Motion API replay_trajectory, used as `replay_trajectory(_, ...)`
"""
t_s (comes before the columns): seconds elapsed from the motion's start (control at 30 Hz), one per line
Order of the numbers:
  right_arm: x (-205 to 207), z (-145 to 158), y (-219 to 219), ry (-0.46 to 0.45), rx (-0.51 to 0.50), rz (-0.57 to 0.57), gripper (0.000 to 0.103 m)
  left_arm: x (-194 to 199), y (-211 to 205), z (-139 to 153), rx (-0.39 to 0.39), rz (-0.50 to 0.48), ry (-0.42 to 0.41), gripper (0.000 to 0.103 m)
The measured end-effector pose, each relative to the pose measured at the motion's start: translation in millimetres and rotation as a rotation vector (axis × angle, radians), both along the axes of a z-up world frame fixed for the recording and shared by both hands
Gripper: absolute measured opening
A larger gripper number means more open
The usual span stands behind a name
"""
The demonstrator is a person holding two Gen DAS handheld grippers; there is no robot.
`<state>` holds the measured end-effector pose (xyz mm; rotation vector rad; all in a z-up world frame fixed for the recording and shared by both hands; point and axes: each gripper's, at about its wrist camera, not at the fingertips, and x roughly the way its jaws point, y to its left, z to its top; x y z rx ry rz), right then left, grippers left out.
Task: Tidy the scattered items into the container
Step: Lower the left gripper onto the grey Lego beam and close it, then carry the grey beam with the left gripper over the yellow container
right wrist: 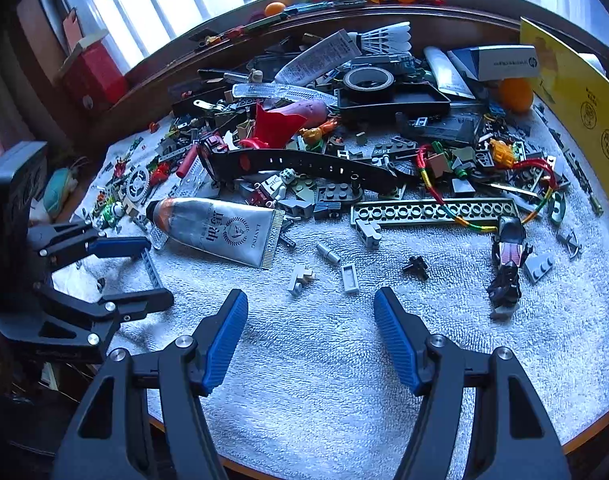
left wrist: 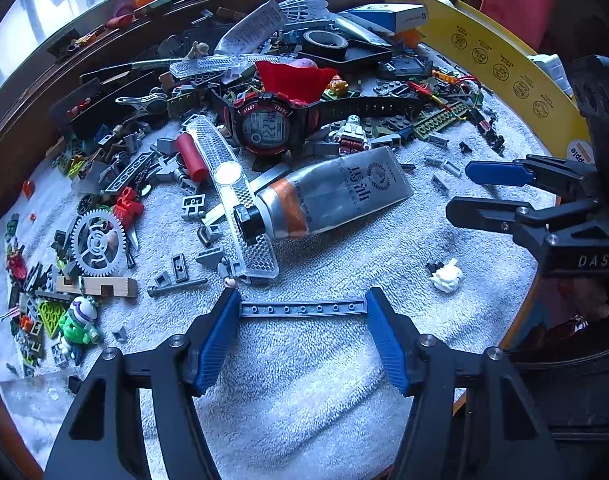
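Left hand-held gripper (left wrist: 303, 309) clamped endwise on grey studded strip (left wrist: 303, 309); right hand-held gripper (right wrist: 311, 312) open, empty, over towel (right wrist: 324, 368).

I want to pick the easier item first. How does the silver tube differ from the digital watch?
The silver tube lies flat, alone on bare towel; the digital watch sits tilted in the pile, among bricks. The tube is smooth and silver with an orange band; the watch is black and red, with a long strap. Both are larger than the bricks around them.

Home: towel-covered table (right wrist: 324, 360) w/ toy clutter by window (right wrist: 164, 0)
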<state>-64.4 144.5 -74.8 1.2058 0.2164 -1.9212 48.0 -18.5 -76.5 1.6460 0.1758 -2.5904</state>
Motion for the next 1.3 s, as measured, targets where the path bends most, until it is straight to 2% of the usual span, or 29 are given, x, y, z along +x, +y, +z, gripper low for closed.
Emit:
replay_trajectory(0.2, -5.6, 1.4, 9.0, -0.063, -0.030, -0.024, 0.066, 5.2, -7.0, 3.3, 0.034, 0.051, 0.030, 0.065)
replay_trajectory(0.4, -0.7, 11.7, 1.4, -0.021, 0.019, -0.039, 0.066, 12.4, -7.2, 9.0, 0.099, 0.070, 0.095, 0.065)
replay_trajectory(0.47, 2.8, 17.6, -0.5, 0.009, 0.009, -0.043, 0.057, 16.4, -7.4, 10.0, 0.098, 0.071, 0.108, 0.065)
replay_trajectory(0.57, 6.7, 21.3, -4.8, 0.043, 0.013, -0.049, 0.048, 21.2, -14.3, 9.5, 0.131, 0.091, 0.123, 0.065)
replay_trajectory(0.67, 6.2, 16.6, -11.9, 0.034, 0.032, -0.061, 0.038, 26.5, -23.6, 9.0, 0.167, 0.114, 0.142, 0.065)
replay_trajectory(0.77, 4.9, 9.9, -18.3, 0.030, 0.067, -0.084, 0.030, 30.9, -29.7, 8.4, 0.169, 0.122, 0.147, 0.065)
replay_trajectory(1.0, 8.0, 1.5, -26.0, 0.049, 0.115, -0.144, 0.019, 38.9, -40.3, 8.7, 0.148, 0.114, 0.140, 0.065)
replay_trajectory(1.1, 10.4, 2.3, -24.9, 0.060, 0.101, -0.168, 0.009, 40.2, -43.3, 9.3, 0.136, 0.094, 0.136, 0.065)
replay_trajectory(1.3, 15.3, 20.7, -9.5, 0.097, 0.052, -0.232, 0.009, 35.4, -47.7, 11.8, 0.128, 0.062, 0.133, 0.065)
